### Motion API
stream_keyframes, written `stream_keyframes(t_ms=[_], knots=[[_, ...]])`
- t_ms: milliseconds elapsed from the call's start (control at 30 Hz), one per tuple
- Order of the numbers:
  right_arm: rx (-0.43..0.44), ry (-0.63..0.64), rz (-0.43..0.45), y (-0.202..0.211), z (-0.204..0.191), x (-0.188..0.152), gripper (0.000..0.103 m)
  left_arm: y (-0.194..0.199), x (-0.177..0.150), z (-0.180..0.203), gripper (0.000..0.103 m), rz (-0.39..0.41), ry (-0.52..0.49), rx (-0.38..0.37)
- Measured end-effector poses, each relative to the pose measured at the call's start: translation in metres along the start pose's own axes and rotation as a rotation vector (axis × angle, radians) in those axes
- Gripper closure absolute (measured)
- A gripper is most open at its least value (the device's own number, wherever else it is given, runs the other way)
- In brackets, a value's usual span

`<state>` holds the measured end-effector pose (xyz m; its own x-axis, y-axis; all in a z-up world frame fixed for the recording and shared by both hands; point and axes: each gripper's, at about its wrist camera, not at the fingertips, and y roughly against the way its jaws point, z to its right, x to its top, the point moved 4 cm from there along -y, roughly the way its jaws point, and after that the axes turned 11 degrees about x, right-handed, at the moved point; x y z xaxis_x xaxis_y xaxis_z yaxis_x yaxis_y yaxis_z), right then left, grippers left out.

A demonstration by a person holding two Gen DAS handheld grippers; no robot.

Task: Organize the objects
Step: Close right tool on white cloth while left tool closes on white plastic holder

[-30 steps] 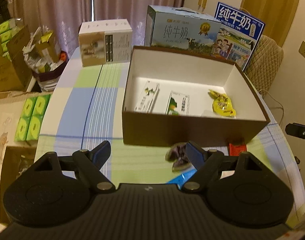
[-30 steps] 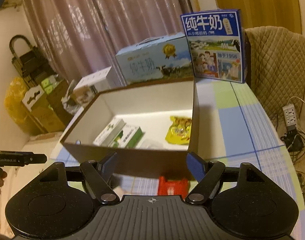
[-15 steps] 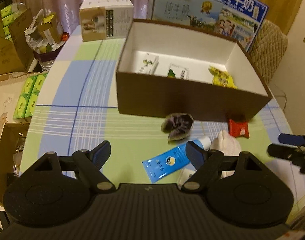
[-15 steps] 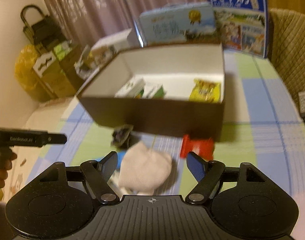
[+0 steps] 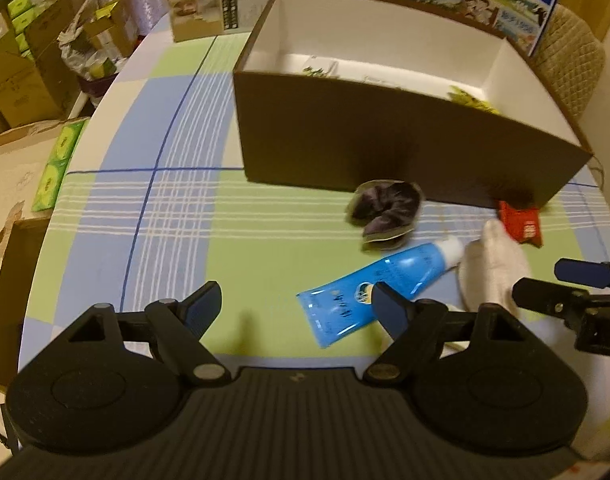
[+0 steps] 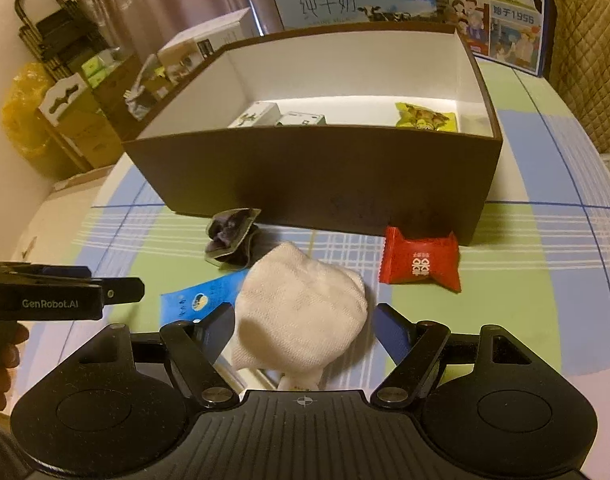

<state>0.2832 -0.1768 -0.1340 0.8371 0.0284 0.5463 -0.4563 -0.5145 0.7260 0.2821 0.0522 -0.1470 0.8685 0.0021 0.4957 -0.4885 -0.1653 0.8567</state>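
The likeliest slip from here is a poor catch on the soft white knitted sock (image 6: pixel 301 316): it lies bunched on the checked green, blue and white tablecloth (image 5: pixel 153 216) with its left edge resting over the flat blue squeeze tube (image 5: pixel 379 286), so jaws that close low and wide may pinch the tube along with the fabric, or drag both across the cloth. A shallow bite on loose knit may also let the sock sag out on the way to the open brown cardboard box with the white inside (image 6: pixel 317 172), whose tall near wall stands between it and the drop. The right gripper (image 6: pixel 303 322) sits low at the near edge of the table, pointing at the box, its jaws spread wide on either side of the sock and holding nothing. The left gripper (image 5: pixel 295 306) hangs further left and higher, angled down at the cloth, equally wide open and empty, its right finger just over the tube's flat end. The crumpled dark purple wrapper (image 6: pixel 231 236) and the red sweet packet (image 6: pixel 421 264) lie loose beside the box's near wall.
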Motion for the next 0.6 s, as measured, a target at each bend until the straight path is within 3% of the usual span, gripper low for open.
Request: stream_keyframes(t_ms=[333,400,433,500,600], knots=[[0.054,-0.112,0.002,-0.021,0.014,-0.003,0.028,-0.010,-0.004,0.001,0.024,-0.013,0.006,-0.013],[0.075,-0.098,0.005,-0.021,0.014,-0.003,0.047,-0.011,-0.005,0.004,0.024,-0.019,0.001,-0.019],[0.061,-0.081,0.012,-0.019,0.014,-0.002,0.061,-0.011,-0.006,0.005,0.024,-0.020,-0.002,-0.022],[0.051,-0.056,0.017,-0.017,0.015,-0.001,0.071,-0.011,-0.007,0.008,0.024,-0.022,-0.009,-0.028],[0.072,-0.077,0.036,-0.011,0.019,-0.001,0.094,-0.010,-0.009,0.014,0.024,-0.020,-0.024,-0.039]])
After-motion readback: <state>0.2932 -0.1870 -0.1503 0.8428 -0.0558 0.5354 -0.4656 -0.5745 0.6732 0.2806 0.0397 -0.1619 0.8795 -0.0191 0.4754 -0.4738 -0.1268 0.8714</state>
